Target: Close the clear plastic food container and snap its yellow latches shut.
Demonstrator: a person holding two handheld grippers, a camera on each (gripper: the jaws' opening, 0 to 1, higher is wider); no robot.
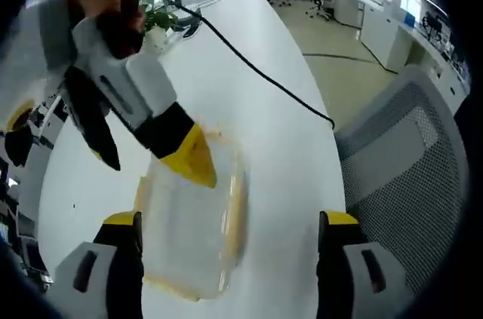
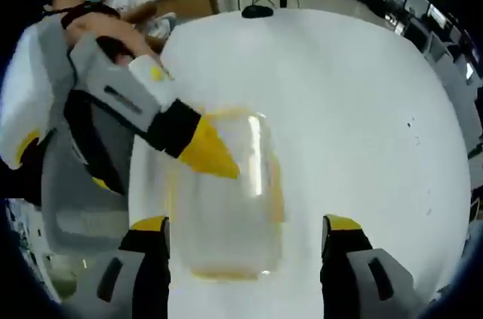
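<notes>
The clear plastic food container (image 1: 189, 236) lies blurred on the white table (image 1: 279, 145), with yellow latches (image 1: 238, 206) along its sides. My left gripper (image 1: 232, 222) is open, its jaws wide apart on either side of the container. The right gripper's yellow fingertip (image 1: 195, 159) rests on the container's far end, its other finger (image 1: 102, 138) spread off to the left. In the right gripper view the container (image 2: 226, 213) sits between the jaws of my open right gripper (image 2: 245, 225). There the left gripper's yellow fingertip (image 2: 207, 149) touches its far left corner. I cannot tell whether the lid is seated.
A black cable (image 1: 256, 70) crosses the table toward a potted plant (image 1: 158, 17). A grey mesh chair (image 1: 407, 161) stands at the table's right edge. A person's hand (image 2: 98, 29) holds the left gripper. A black stand base (image 2: 256, 11) sits at the table's far edge.
</notes>
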